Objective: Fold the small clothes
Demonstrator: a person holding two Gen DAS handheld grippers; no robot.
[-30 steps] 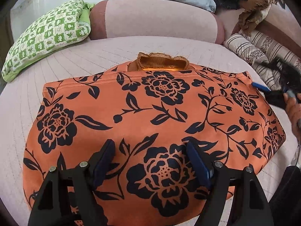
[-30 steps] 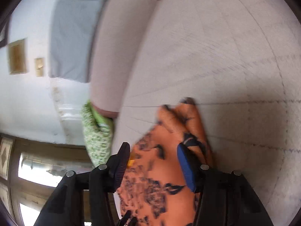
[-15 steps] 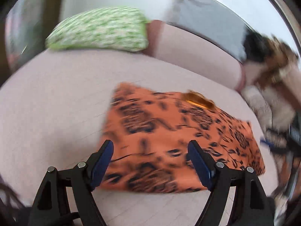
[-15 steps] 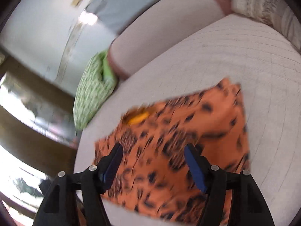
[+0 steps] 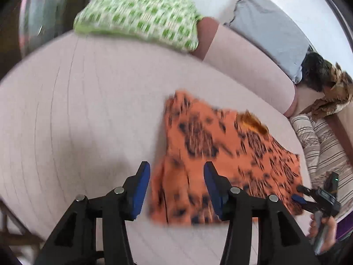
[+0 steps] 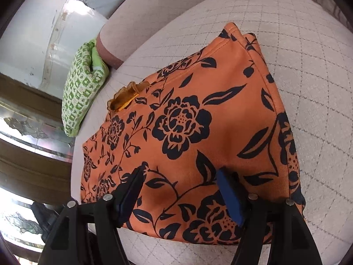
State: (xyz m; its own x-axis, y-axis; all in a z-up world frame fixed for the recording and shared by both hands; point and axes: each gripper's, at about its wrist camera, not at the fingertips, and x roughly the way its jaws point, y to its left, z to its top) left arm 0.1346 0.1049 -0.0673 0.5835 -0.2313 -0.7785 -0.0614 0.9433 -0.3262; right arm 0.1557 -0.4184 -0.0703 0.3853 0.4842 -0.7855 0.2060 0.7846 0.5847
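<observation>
An orange garment with black flowers [image 5: 222, 154] lies folded flat on the pale quilted bed [image 5: 88, 114]; it also fills the right wrist view [image 6: 187, 132]. A ruffled orange waistband [image 6: 125, 96] sticks out at its far edge. My left gripper [image 5: 176, 187] is open and empty, above the garment's near left corner. My right gripper [image 6: 179, 193] is open and empty, low over the garment's near edge. The right gripper also shows in the left wrist view [image 5: 308, 196] at the garment's right corner.
A green patterned pillow [image 5: 136, 17] lies at the far left of the bed, beside a pink bolster [image 5: 247, 66] and a grey pillow [image 5: 269, 28]. Striped cushions [image 5: 324, 150] and a brown cloth [image 5: 331, 97] sit at the right. A dark wooden frame [image 6: 26, 101] borders the bed.
My left gripper has swung left and back from the middle of the garment to its left corner. My right gripper has moved from the far corner to over the near edge.
</observation>
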